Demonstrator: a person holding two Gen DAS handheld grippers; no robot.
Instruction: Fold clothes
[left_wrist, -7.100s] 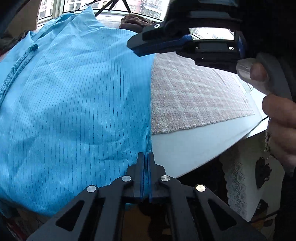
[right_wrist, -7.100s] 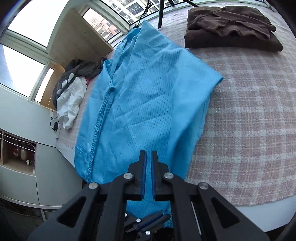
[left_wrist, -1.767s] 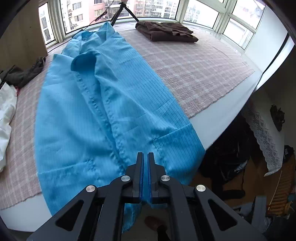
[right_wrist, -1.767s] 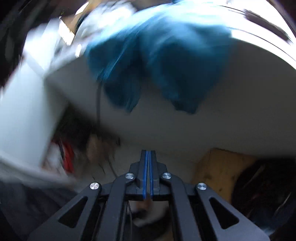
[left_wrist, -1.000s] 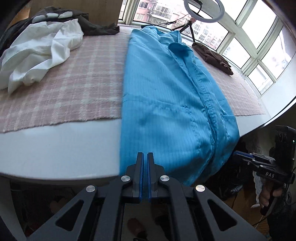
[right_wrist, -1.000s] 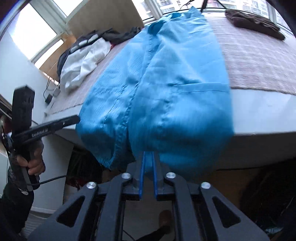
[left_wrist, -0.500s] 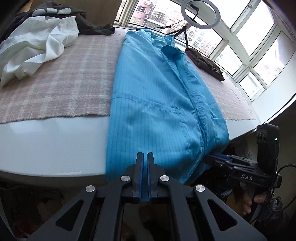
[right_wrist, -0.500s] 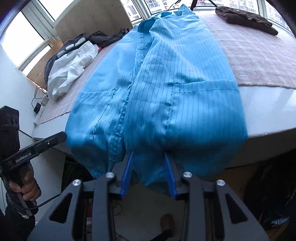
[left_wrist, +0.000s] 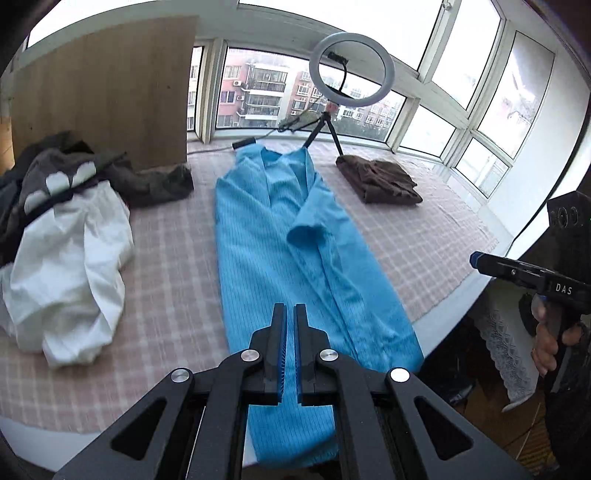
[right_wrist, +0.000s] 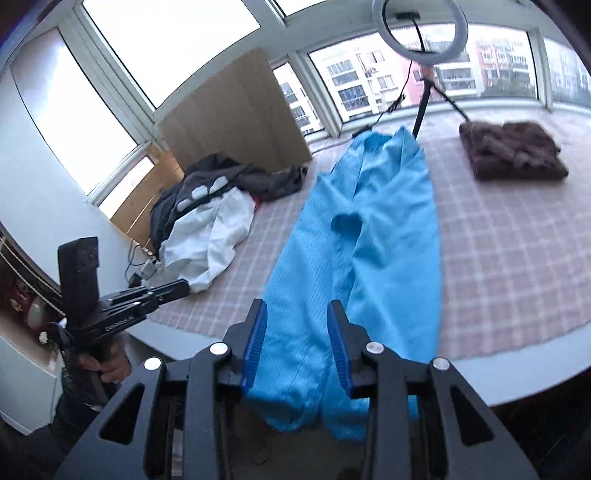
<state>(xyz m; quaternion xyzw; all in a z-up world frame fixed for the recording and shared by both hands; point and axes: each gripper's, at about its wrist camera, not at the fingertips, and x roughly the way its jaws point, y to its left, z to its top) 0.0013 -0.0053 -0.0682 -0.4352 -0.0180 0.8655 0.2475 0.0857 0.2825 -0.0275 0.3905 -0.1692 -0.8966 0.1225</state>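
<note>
Two grippers raised: left gripper (left_wrist: 290, 347) pinched onto blue garment (left_wrist: 295, 266) hem, right gripper (right_wrist: 295, 347) spread, fabric loose between. Hem corners should be gripped evenly and kept taut before being carried toward the collar.

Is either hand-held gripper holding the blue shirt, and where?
Neither. The left hand-held gripper is shut and empty, the right hand-held gripper open; the blue shirt lies free.

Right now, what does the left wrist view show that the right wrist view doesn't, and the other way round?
Only the left wrist view shows the left gripper with its fingers pinched shut on the blue shirt's hem. Only the right wrist view shows the right gripper open, with the hem hanging off the table edge. Both share the white garment, brown folded garment and ring light.
</note>
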